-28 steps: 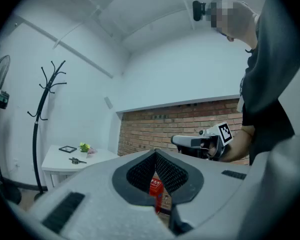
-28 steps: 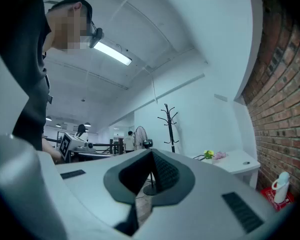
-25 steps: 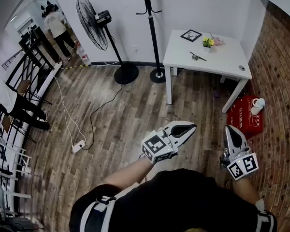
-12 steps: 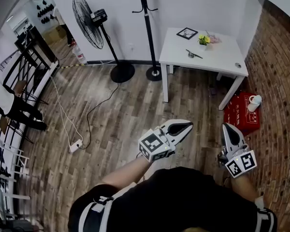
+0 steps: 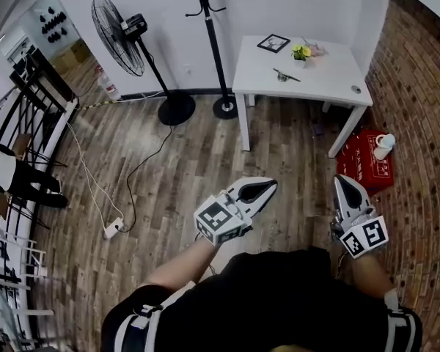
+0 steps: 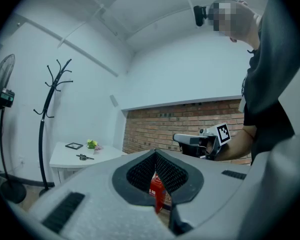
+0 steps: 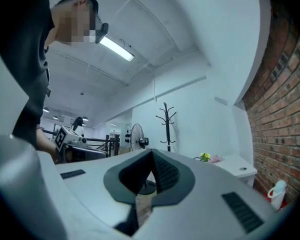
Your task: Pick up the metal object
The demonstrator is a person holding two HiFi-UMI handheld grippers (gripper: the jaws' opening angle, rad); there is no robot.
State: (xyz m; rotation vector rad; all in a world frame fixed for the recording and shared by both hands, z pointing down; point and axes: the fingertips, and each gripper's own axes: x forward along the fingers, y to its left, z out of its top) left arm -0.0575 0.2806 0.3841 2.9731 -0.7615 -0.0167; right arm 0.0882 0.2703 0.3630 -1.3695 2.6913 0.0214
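The metal object [image 5: 286, 75] is a small dark elongated piece lying on the white table [image 5: 330, 75] far across the room, next to a picture frame [image 5: 273, 43] and a small flower pot [image 5: 302, 51]. It also shows tiny in the left gripper view as the metal object [image 6: 83, 157]. My left gripper [image 5: 271, 182] and right gripper [image 5: 342, 179] are held level in front of the person's body, well short of the table. Both have their tips together with nothing between them. Seen along its own jaws, the left gripper [image 6: 155, 153] points toward the brick wall and the right gripper [image 7: 151, 153] toward the coat stand.
Between me and the table is wood floor. A red crate [image 5: 367, 166] with a white jug [image 5: 382, 145] sits by the brick wall at the right. A coat stand [image 5: 209, 42] and a standing fan [image 5: 121, 31] are left of the table. A cable and power strip [image 5: 114, 226] lie on the floor, and black railings [image 5: 15, 123] line the left.
The head view has shifted: the table and fan now sit further up and left. Both grippers have drifted slightly left, still with their tips together. The distant person by the doorway has left the view.
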